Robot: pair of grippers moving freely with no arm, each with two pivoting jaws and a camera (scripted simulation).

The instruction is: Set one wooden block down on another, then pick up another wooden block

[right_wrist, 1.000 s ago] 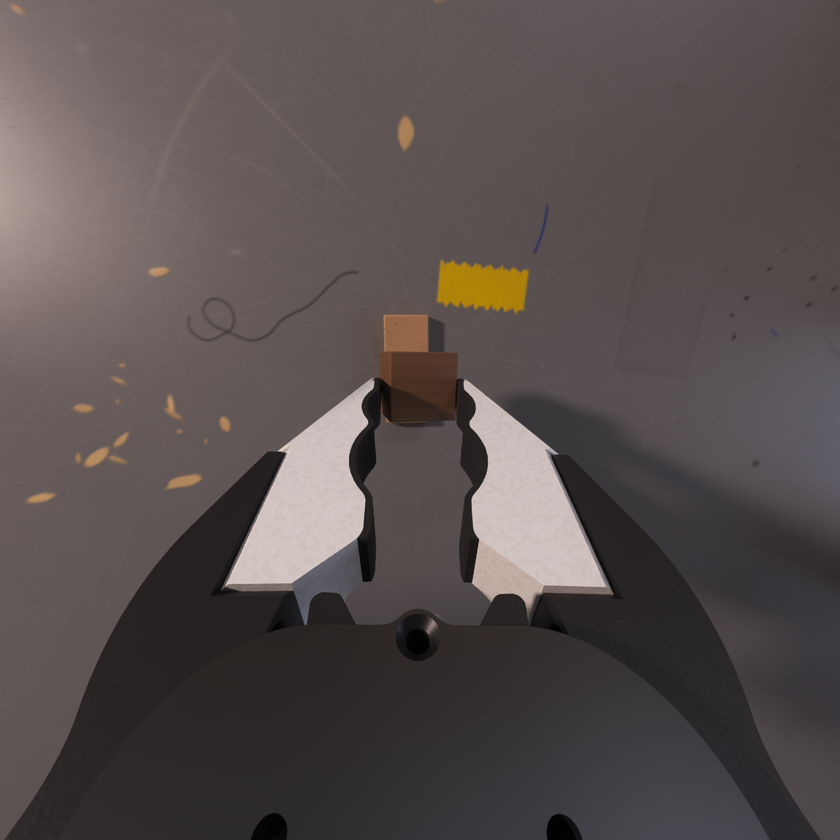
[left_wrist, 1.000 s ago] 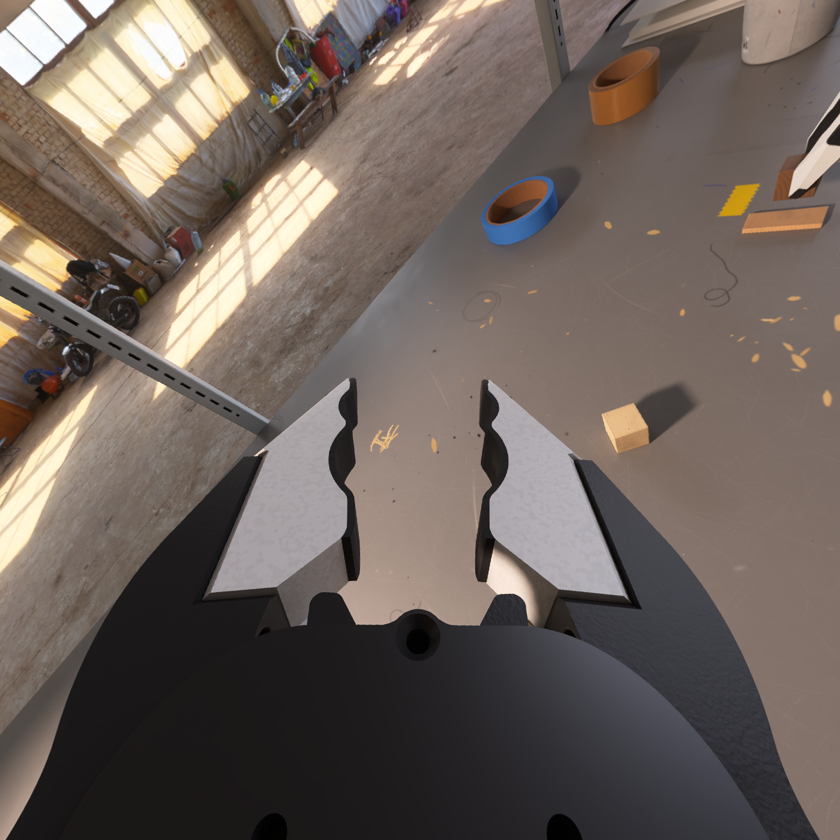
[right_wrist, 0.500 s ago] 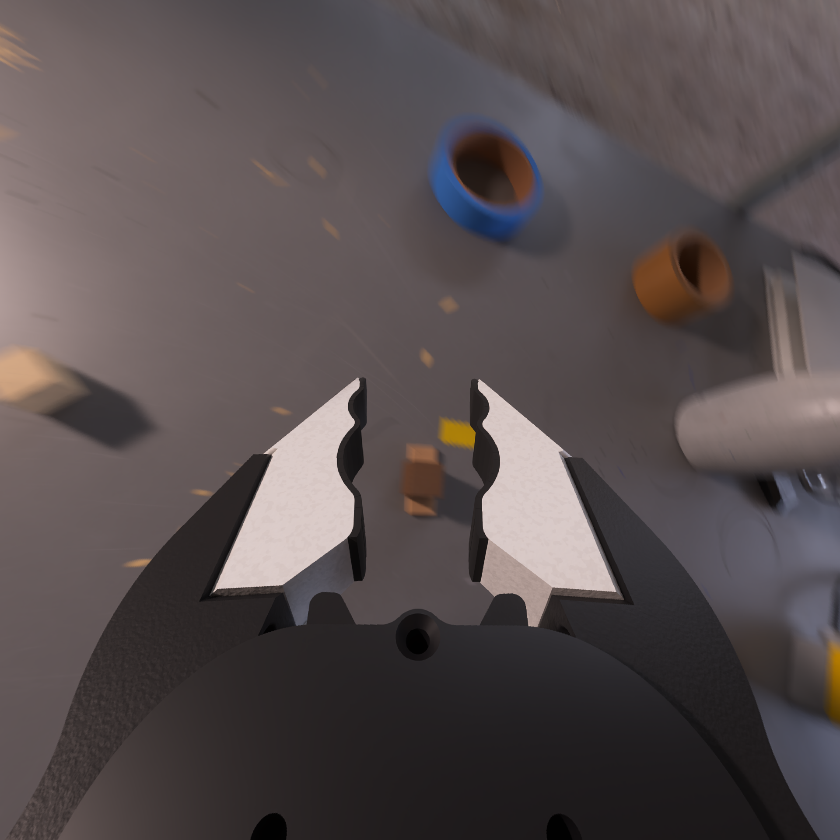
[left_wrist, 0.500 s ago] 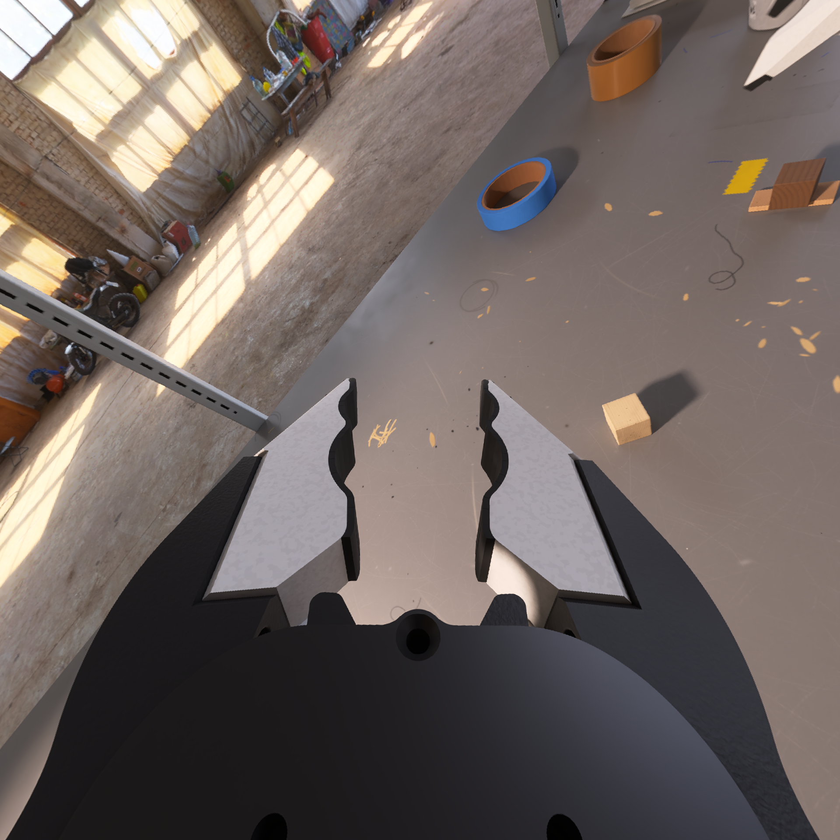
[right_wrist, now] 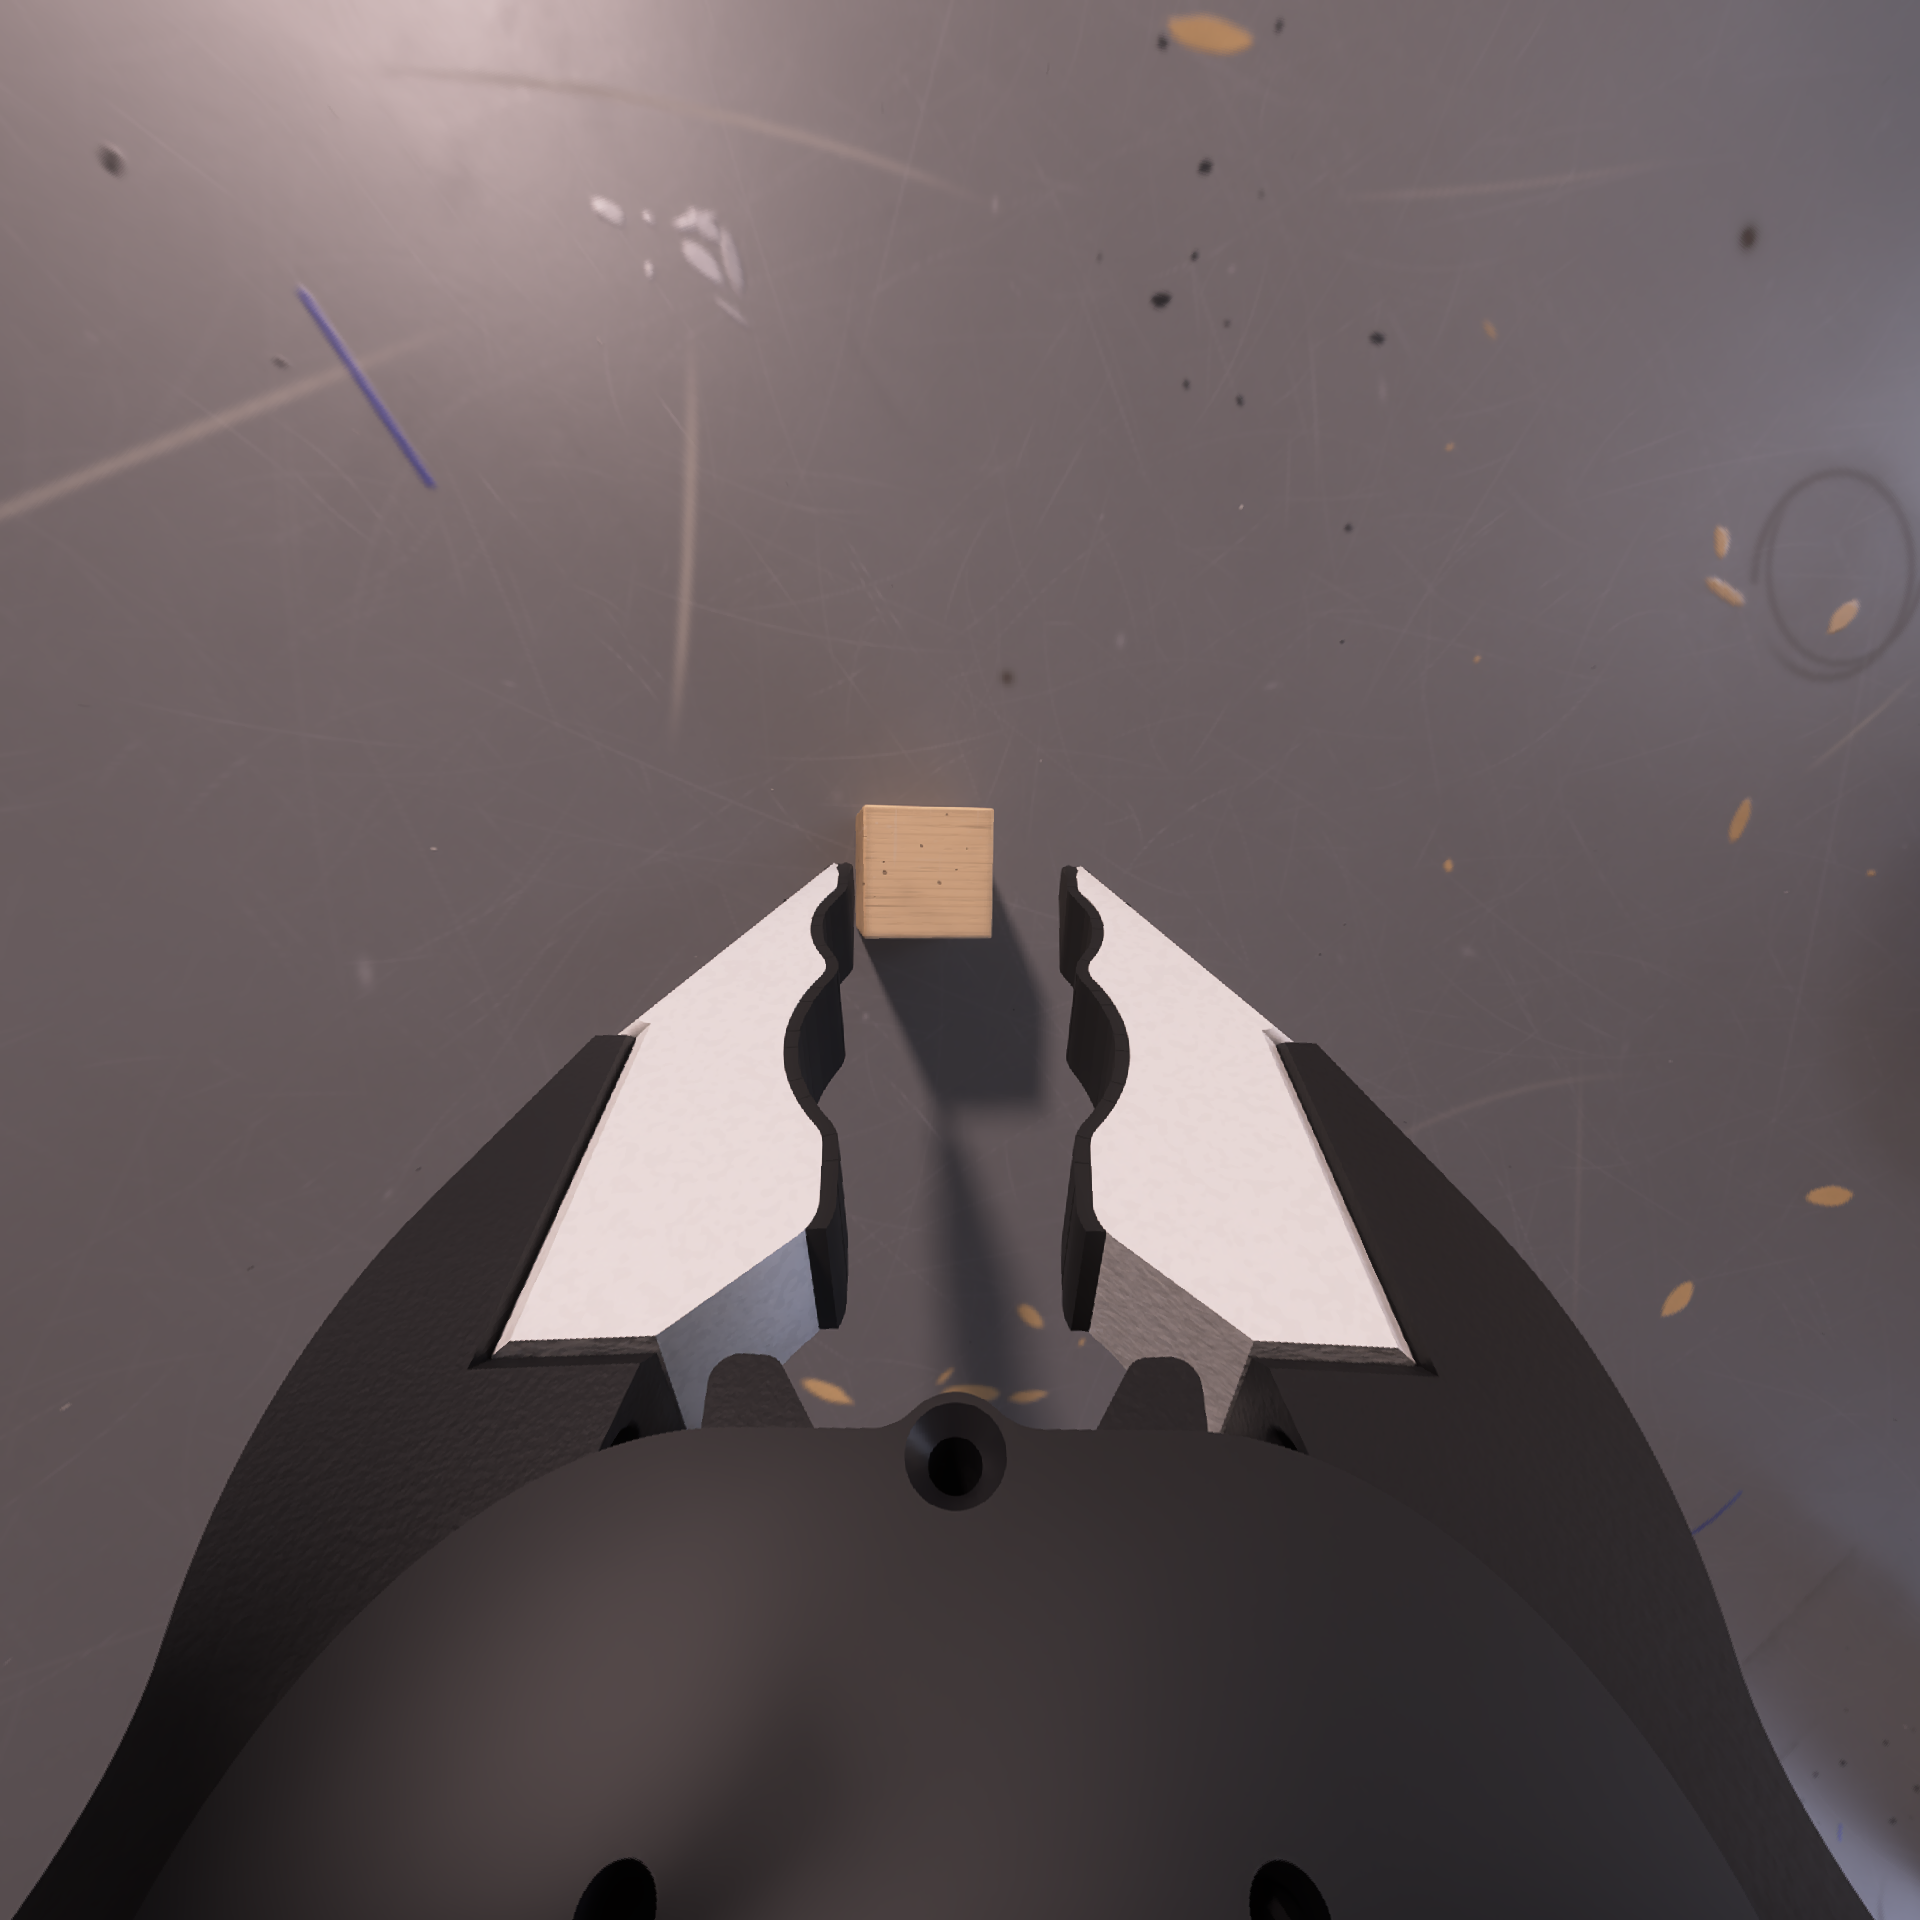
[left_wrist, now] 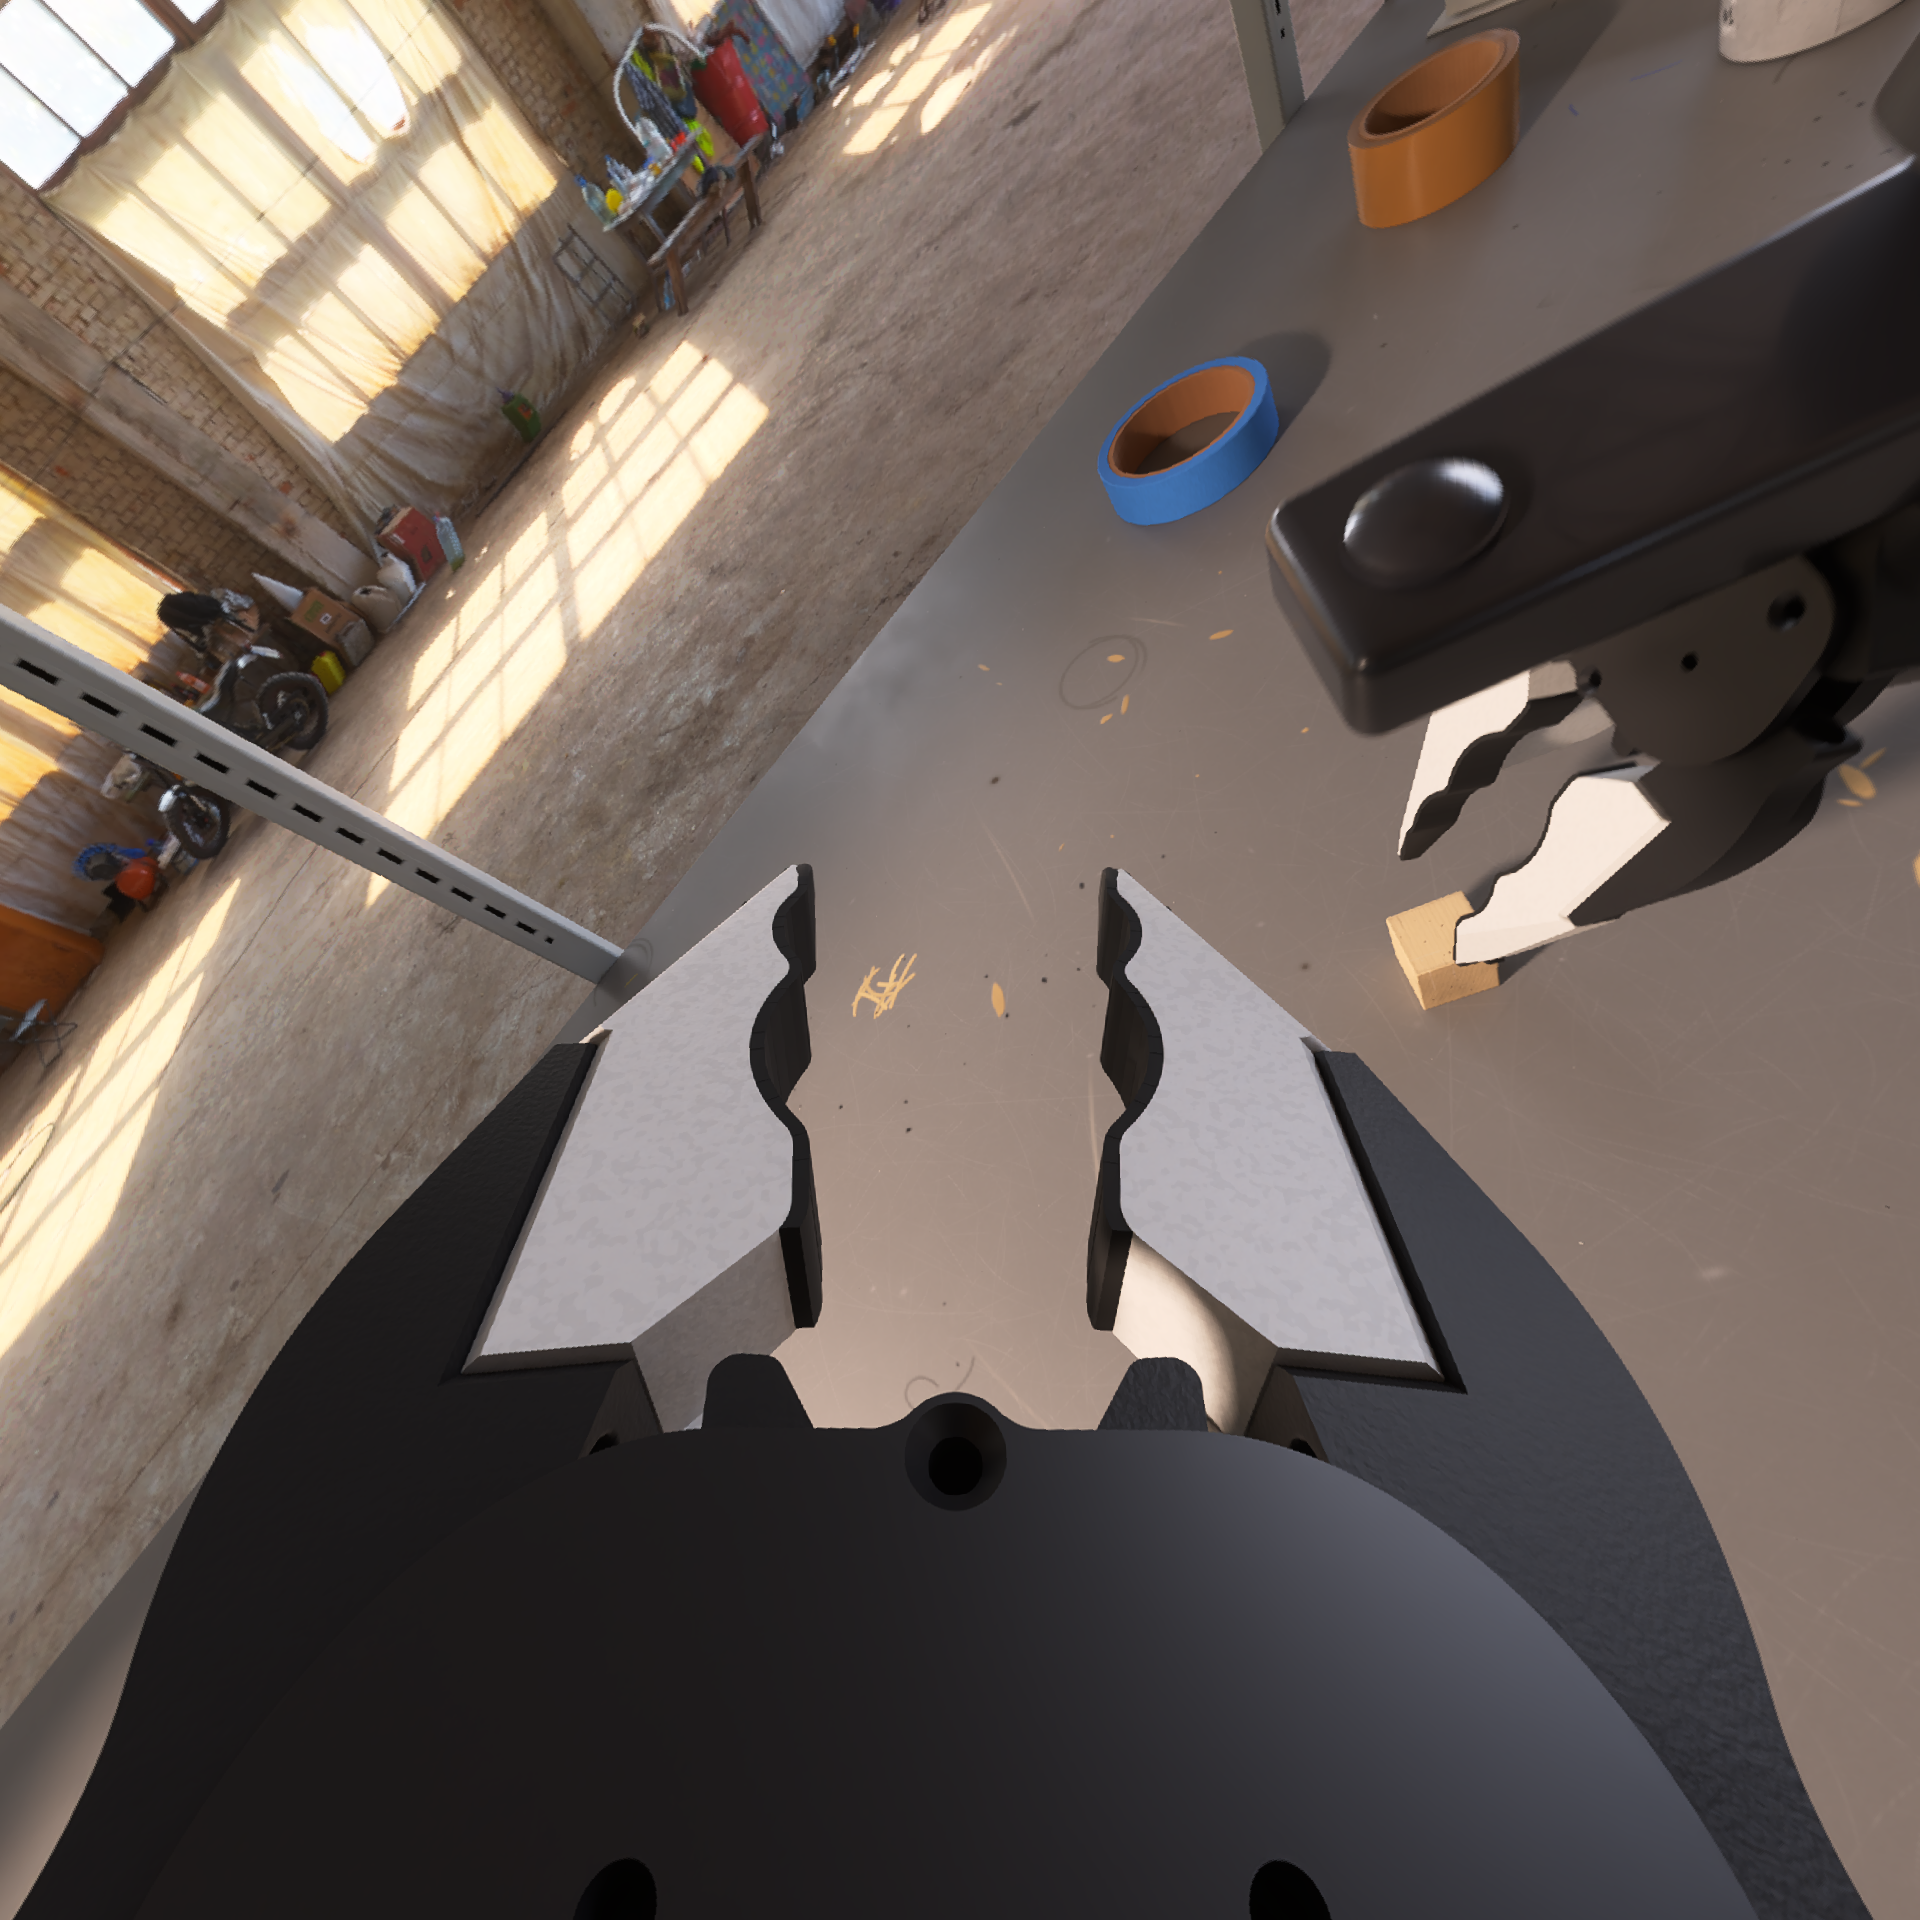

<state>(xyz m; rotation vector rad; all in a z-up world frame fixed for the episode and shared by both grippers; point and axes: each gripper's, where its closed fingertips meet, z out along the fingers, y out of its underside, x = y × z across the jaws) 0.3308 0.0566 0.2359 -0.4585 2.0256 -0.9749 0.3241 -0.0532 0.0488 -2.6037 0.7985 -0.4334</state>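
Hovering right gripper (right_wrist: 951, 883) over a pale wooden block (right_wrist: 925, 873), fingers (right_wrist: 727, 1091) spread wide and gripping nothing. Block sitting flat on the grey tabletop (right_wrist: 1351, 727), just past the fingertips at 12 o'clock, nudged a bit toward the left finger's tip, maybe brushing it, hard to say for sure. Dark shadow trailing back from the block toward 6 o'clock, right down the gap between the fingers. Scattered around it: tan wood chips (right_wrist: 1735, 821) out at 3 o'clock, a thin blue line (right_wrist: 364, 384) up at 10 o'clock, plus scratches and dark specks all over.

Over on the left gripper (left_wrist: 954, 894): fingers (left_wrist: 686, 1122) also parted wide, empty, only bare tabletop (left_wrist: 1039, 727) between them, with a little tan scribble mark (left_wrist: 883, 985) just past the tips. Same pale wooden block (left_wrist: 1429, 951) out at 2 o'clock from there, with the right gripper (left_wrist: 1455, 894) coming down on it from the upper right, one white finger (left_wrist: 1527, 914) partly covering the block's right side. Further out at 1 o'clock, a blue tape roll (left_wrist: 1190, 442) lying flat, and beyond that an orange-brown tape roll (left_wrist: 1434, 130) near the tabletop's far end. Off the tabletop's left edge, from 9 to 11 o'clock, a sunlit hall floor (left_wrist: 520, 727) and a perforated metal rail (left_wrist: 312, 821) running in toward the edge.
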